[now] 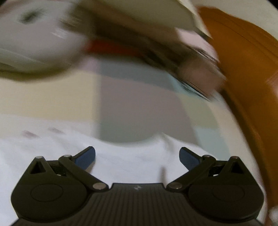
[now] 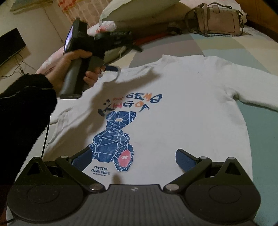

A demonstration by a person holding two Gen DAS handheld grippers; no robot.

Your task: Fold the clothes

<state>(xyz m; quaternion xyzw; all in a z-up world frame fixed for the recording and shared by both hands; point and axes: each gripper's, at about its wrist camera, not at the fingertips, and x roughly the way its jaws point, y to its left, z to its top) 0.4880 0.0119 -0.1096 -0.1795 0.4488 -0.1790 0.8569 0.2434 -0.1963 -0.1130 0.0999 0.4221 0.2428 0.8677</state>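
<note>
- Take the white sweatshirt (image 2: pixel 173 104) as your landmark: it lies flat and face up on the bedspread (image 2: pixel 257 125), its blue bear print (image 2: pixel 113 137) toward you and its collar at the far end.
- Your right gripper (image 2: pixel 133 158) hovers over the hem end of that sweatshirt, fingers spread wide with nothing between them; the bear print sits just ahead of its left finger.
- Your left gripper (image 1: pixel 137 158) is also spread apart and empty. Its own view is badly blurred, so all you can read there is white cloth under the fingers and the neckline just ahead.
- From the right wrist view, your left hand (image 2: pixel 73 67) holds that tool above the sweatshirt's shoulder on your left side, near the collar.
- The sweatshirt's long axis runs from your right gripper away toward the collar. The sleeve (image 2: pixel 252 85) on your right stretches out sideways, well apart from both tools.
- I judge no fold has been made yet. Your left gripper is the nearer one to a shoulder, your right to the hem.
- Beyond the collar sit a beige handbag (image 2: pixel 217 19) and a pillow (image 2: pixel 139 8), clear of the cloth.
</note>
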